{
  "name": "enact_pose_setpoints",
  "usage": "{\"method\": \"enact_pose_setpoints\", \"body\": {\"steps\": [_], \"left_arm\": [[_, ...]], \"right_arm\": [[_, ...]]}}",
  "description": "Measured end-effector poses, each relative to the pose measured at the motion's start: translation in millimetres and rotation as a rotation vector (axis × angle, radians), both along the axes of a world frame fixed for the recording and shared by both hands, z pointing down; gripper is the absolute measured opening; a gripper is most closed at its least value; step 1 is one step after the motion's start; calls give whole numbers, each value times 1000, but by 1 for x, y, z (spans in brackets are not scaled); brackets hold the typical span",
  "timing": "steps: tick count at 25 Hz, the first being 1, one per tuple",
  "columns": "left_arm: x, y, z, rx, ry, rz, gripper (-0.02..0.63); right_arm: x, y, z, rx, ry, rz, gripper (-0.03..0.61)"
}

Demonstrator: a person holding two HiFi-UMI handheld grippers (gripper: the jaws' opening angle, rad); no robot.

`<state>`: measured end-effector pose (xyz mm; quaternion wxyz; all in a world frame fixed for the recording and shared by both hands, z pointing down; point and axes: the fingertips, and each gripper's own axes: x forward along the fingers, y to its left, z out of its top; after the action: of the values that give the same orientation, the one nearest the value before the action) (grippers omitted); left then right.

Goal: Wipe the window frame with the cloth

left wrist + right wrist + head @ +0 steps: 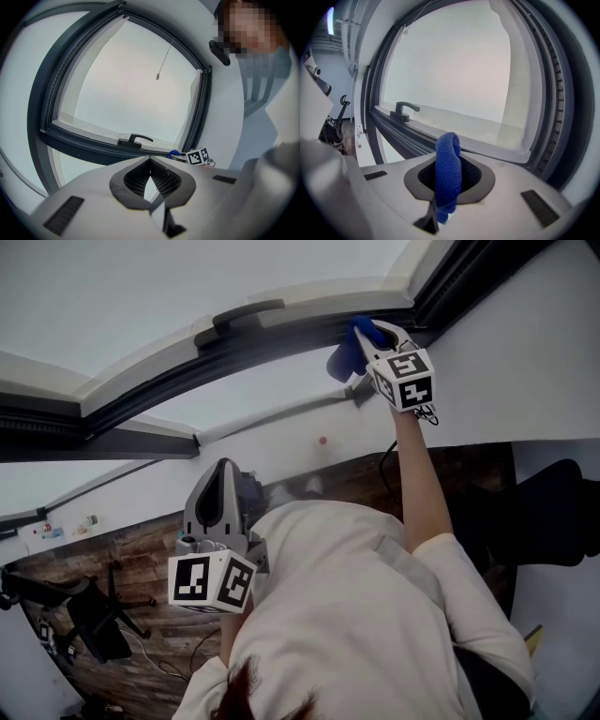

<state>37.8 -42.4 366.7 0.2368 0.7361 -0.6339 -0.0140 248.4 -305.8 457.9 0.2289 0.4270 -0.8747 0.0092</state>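
Head view: at one o'clock your right tongs (373, 336) hold a bunched blue cloth (349, 354) up at the dark window frame (234, 348). Your left tongs (223, 474) sit at seven o'clock.

Left gripper view: the jaws meet, with nothing between them.

Right gripper view: the jaws clamp the looped cloth. You cannot tell whether it touches the frame.

A blue cloth (448, 157), folded into a loop, is being pinched in the right claw (448, 183) and held up at the dark grey window frame (187, 376), near its corner.
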Motion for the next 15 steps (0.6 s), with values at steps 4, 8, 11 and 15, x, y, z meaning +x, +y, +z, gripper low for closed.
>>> {"method": "enact_pose_setpoints", "body": {"steps": [4, 8, 11, 15], "left_arm": [[-1, 1, 0, 2, -2, -3, 5], [0, 2, -1, 3, -3, -4, 5], [1, 2, -1, 2, -3, -1, 5], [5, 2, 0, -1, -2, 5, 5]], "right_arm": [[3, -1, 0, 0, 1, 6, 44], [7, -2, -1, 1, 3, 15, 44], [11, -3, -1, 2, 2, 21, 44], [14, -4, -1, 2, 0, 28, 44]]}}
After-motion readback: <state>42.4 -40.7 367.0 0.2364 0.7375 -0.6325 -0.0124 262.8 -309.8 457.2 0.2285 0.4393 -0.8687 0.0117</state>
